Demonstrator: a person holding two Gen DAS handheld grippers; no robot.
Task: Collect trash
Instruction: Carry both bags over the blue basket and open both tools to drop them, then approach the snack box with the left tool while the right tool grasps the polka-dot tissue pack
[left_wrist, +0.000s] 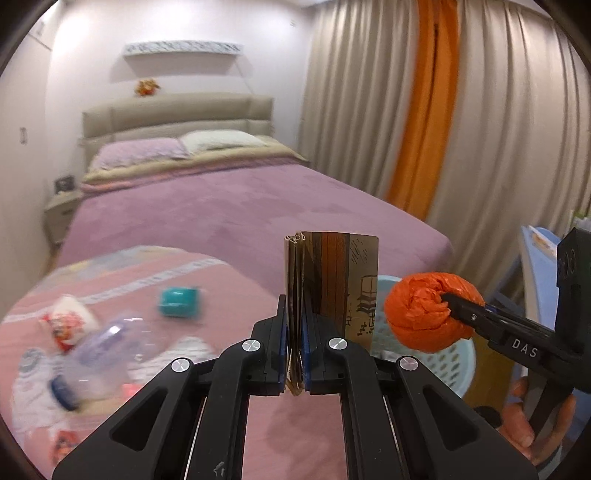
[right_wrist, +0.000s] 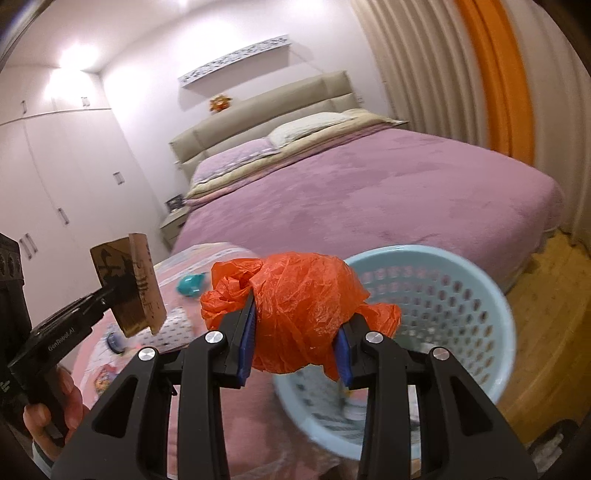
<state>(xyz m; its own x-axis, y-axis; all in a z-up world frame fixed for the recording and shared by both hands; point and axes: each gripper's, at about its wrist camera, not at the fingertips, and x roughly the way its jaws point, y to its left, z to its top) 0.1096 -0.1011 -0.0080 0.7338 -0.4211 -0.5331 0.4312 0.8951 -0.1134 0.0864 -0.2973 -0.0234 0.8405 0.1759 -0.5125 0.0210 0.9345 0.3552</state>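
Leftward on the bed more trash waits: a clear bottle, a teal tub. Our left tool is clamped tight on a folded brown cardboard piece; our right tool pinches a balled orange plastic bag, jaws partly apart, just before the pale blue basket. We should carry both above its rim, then release one at a time

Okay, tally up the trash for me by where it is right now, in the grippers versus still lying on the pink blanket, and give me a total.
In grippers: 2, folded brown paper bag, orange plastic bag.
On pink blanket: at least 3 clear, teal container, clear bottle, red-white wrapper.
Total: at least 5; the rest is blurred.
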